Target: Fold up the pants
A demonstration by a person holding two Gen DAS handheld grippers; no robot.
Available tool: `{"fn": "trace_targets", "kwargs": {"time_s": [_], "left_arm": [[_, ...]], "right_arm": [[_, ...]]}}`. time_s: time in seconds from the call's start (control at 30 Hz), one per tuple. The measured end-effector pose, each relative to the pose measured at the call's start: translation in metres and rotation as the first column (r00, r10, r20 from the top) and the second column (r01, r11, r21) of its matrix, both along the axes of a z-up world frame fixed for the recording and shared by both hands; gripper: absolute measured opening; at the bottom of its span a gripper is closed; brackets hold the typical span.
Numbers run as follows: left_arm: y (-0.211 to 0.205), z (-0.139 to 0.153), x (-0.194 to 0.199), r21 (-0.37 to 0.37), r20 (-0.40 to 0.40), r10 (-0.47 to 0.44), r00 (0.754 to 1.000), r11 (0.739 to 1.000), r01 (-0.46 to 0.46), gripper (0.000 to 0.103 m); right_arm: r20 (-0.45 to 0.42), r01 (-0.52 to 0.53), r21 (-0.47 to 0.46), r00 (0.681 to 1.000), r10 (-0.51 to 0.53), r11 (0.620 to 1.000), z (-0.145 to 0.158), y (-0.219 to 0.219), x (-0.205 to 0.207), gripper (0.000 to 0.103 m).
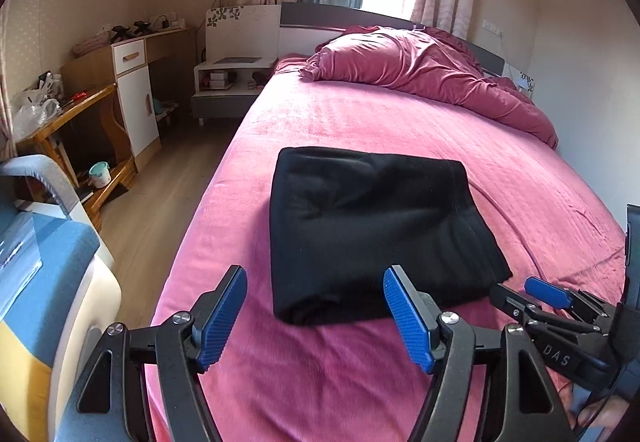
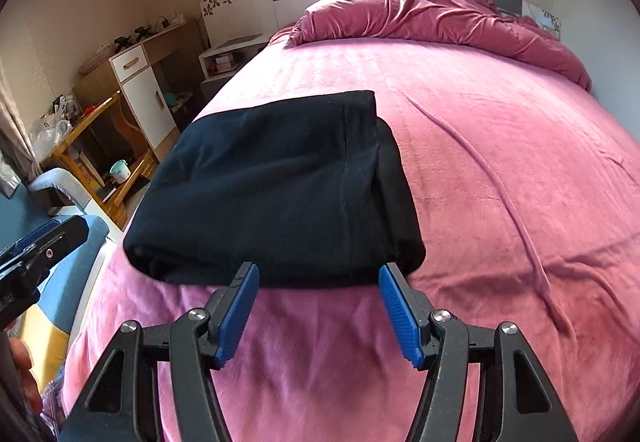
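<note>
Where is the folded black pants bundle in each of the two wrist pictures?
Left wrist view: pants lie at centre, beyond the open left gripper.
Right wrist view: pants lie left of centre.
Shared landmark: crumpled pink duvet at the bed's head.

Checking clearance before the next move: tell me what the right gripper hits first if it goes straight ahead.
Probably the near edge of the folded black pants; the open right gripper points at it, nothing between. Depth is unclear.
</note>
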State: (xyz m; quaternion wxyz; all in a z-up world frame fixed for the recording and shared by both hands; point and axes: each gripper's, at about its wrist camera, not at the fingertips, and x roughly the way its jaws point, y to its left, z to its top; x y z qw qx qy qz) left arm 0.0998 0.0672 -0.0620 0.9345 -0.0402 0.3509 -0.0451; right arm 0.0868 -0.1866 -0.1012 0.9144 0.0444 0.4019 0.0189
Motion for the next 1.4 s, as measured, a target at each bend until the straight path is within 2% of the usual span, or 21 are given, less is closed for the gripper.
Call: {"fn": "trace_targets", "kwargs": {"time_s": [0.27,0.43,1.4], "left_arm": [[0.000,0.001,-0.027,-0.004,0.003,0.018,1.000,1.000,-0.018,0.072],[-0.002,0.002,-0.038,0.000,0.009,0.021,1.000,1.000,-0.021,0.072],[-0.007,-0.002,-0.050,0.043,0.013,0.075,0.997,0.996,-0.076,0.073]], "right_arm": [[0.028,0.008,-0.064,1.000,-0.006,0.998,0.007,0.013,-0.026,0.064],[0.037,0.027,-0.069,0.999,-0.025,0.997,0.008,0.014,-0.035,0.064],[0.084,0.072,-0.090,0.994,-0.064,0.993,0.015,0.015,-0.057,0.067]]}}
